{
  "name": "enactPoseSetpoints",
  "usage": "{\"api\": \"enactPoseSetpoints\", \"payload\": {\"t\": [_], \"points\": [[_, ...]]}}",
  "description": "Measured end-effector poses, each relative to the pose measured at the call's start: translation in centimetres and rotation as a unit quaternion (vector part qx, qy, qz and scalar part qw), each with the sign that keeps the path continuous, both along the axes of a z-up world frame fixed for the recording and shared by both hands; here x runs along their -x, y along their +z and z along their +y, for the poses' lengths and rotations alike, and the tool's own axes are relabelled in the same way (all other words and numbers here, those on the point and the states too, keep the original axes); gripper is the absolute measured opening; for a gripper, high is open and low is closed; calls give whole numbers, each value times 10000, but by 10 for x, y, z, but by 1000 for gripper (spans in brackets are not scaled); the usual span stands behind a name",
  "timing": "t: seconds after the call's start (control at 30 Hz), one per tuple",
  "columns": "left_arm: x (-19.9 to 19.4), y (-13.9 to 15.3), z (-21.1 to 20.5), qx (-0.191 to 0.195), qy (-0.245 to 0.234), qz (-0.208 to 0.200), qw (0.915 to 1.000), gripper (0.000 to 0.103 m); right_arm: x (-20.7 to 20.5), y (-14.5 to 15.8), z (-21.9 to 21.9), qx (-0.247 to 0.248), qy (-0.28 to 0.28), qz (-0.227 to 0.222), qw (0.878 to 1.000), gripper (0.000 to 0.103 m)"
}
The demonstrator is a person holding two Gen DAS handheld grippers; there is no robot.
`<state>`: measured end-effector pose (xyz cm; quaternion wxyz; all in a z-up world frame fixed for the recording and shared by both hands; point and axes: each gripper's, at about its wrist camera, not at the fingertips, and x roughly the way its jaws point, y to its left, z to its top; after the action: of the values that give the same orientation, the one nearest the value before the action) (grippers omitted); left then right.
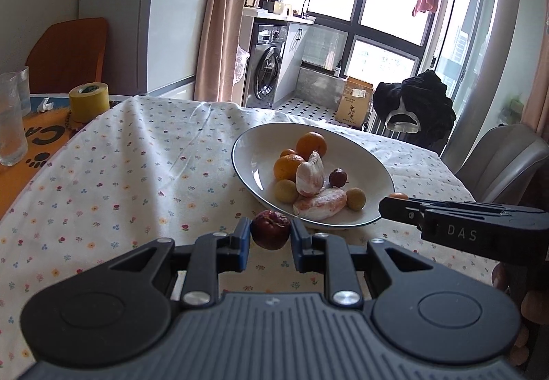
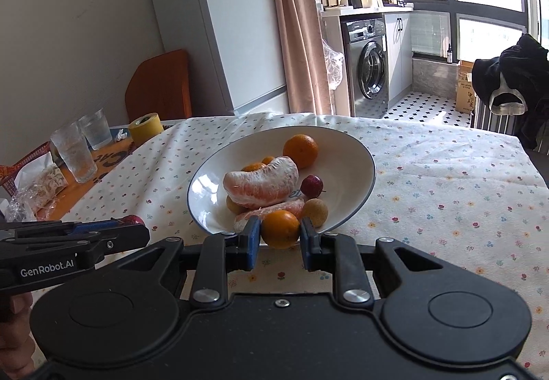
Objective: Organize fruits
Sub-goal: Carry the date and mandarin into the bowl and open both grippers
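Left tongs point(image 1: 270, 233): clenched on one wrinkled dark red date point(image 1: 270, 233), held just short of the near rim of the plate point(image 1: 247, 146), above the flowered cloth point(image 1: 137, 167) on the desk.

Right tongs point(image 2: 280, 229): clenched on one small orange point(image 2: 280, 229), held at the near rim of the same plate, over its edge.

Plate contents, as counted across both wrist views:
- oranges, larger: 2 point(image 1: 310, 145), point(image 1: 288, 166)
- orange, very small, half hidden behind them: 1 point(image 1: 287, 152)
- peeled pomelo segments: 2 point(image 1: 310, 174), point(image 1: 320, 204)
- small round yellow-brown fruits: 2 point(image 1: 285, 190), point(image 1: 355, 198)
- small red fruit with stem: 1 point(image 1: 338, 177)

Off the cloth, at the desk's left end: 2 glasses point(image 2: 73, 153), point(image 2: 96, 131); 1 roll of yellow tape point(image 2: 145, 128).

Risks, as judged:
- Date soft and rounded, gripped only at the pad tips; likely to slip out or squash under harder pressure.
- Held orange round and smooth; liable to roll off the shallow plate if let go at the rim rather than further in.
- Upper pomelo segment propped on other fruit; a knock from incoming fruit could topple it.
- Both tongs close at the near rim; collision possible on simultaneous entry.
- Rim contact from below could tip the plate.
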<state>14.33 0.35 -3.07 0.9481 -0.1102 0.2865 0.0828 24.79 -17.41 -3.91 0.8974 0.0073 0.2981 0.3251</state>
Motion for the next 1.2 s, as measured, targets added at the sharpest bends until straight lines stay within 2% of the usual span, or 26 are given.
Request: {"api": "enactPoseSetpoints", "payload": {"t": [0.5,0.97,1.03,1.07,1.2], "points": [[-38,15,-11,-155,-166,-48,9997,23,-35,13,-10,-156,-191,-90,9997,23],[-71,24,-12,-278,-178,-29,9995,23,-63,3,-8,-334,-243,8,9991,23],[-75,22,-14,-297,-188,-1,9994,23,-64,-1,-7,-375,-214,-62,9990,25],[-77,22,-15,-301,-191,15,9994,23,-65,-3,-8,-401,-250,-82,9988,30],[-86,18,-19,-343,-245,81,9991,23,-68,-10,-13,-487,-287,73,9984,31]]}}
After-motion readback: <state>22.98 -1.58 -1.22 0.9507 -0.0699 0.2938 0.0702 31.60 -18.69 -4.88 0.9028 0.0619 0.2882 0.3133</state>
